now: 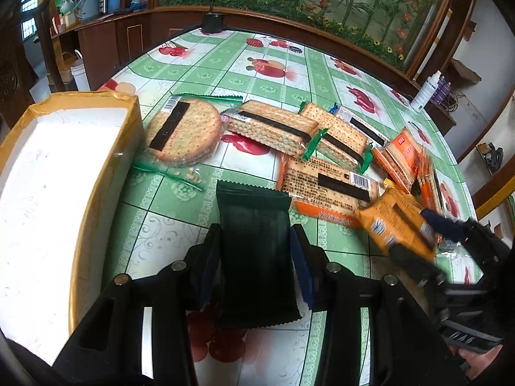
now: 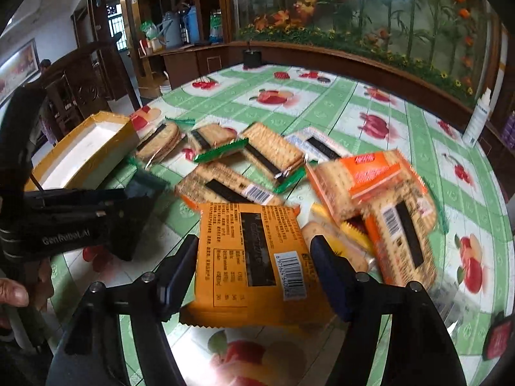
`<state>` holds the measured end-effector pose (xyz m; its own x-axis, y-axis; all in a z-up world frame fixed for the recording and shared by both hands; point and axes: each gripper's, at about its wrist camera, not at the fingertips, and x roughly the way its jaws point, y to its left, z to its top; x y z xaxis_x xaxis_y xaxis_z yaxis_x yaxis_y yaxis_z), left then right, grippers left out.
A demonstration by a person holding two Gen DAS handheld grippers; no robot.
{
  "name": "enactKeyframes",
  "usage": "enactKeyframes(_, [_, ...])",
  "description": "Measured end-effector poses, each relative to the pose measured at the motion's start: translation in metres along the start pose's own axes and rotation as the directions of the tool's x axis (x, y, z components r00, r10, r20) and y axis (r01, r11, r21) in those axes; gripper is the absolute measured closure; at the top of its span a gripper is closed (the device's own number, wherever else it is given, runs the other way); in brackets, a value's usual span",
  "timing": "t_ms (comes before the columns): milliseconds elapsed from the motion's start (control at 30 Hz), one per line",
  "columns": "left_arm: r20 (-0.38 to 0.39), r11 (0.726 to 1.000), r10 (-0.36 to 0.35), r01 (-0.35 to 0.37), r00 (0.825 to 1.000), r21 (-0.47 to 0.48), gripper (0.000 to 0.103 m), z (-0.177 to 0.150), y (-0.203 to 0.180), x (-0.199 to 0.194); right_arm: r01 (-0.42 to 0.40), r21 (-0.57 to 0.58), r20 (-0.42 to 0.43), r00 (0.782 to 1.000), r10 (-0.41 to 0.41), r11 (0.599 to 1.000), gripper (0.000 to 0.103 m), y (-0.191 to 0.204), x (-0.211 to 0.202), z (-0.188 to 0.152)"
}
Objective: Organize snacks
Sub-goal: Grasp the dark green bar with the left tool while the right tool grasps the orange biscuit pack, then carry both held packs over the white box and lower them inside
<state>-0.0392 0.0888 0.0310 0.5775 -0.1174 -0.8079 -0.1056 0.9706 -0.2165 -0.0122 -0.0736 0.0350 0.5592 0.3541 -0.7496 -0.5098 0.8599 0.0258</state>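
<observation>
My left gripper (image 1: 256, 238) is shut on a dark green snack packet (image 1: 251, 206), held just above the green fruit-print tablecloth (image 1: 167, 206). To its left stands a yellow-taped box (image 1: 106, 173) with a white inside. My right gripper (image 2: 254, 244) is shut on an orange packet (image 2: 231, 257) with a barcode, lifted off the cloth; the same packet (image 1: 396, 222) shows at the right of the left wrist view. Behind lie a round cracker packet (image 1: 186, 132), rectangular cracker packets (image 1: 273, 128) and orange-wrapped packets (image 2: 373, 173) in a loose heap.
A white bottle (image 1: 426, 91) stands at the table's far right edge. A small black object (image 1: 211, 22) sits at the far edge. Dark wooden cabinets and a mural wall ring the table. A hand (image 2: 13, 292) grasps the left gripper's handle.
</observation>
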Motion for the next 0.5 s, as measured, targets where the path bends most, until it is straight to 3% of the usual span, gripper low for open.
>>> enactKeyframes(233, [-0.019,1.0,-0.014,0.014,1.0,-0.005,0.058,-0.009,0.002,0.002,0.028,-0.047,-0.057,0.998,-0.03,0.999,0.032,0.012,0.012,-0.003])
enactKeyframes(367, [-0.022,1.0,-0.014,0.014,1.0,-0.003,0.058,-0.011,0.003,0.002,0.054,-0.095,-0.116,0.991,-0.065,0.994,0.023,0.016,0.027,0.001])
enactKeyframes(467, [-0.019,1.0,-0.011,0.011,1.0,0.003,0.058,-0.012,0.002,0.0,0.069,-0.1,-0.109,0.991,-0.08,0.993,0.025,0.017,0.027,0.0])
enactKeyframes(500, [-0.017,1.0,-0.011,0.011,1.0,0.006,0.058,-0.012,0.001,-0.001,0.063,-0.089,-0.105,0.992,-0.073,0.994,0.033,0.016,0.025,-0.001])
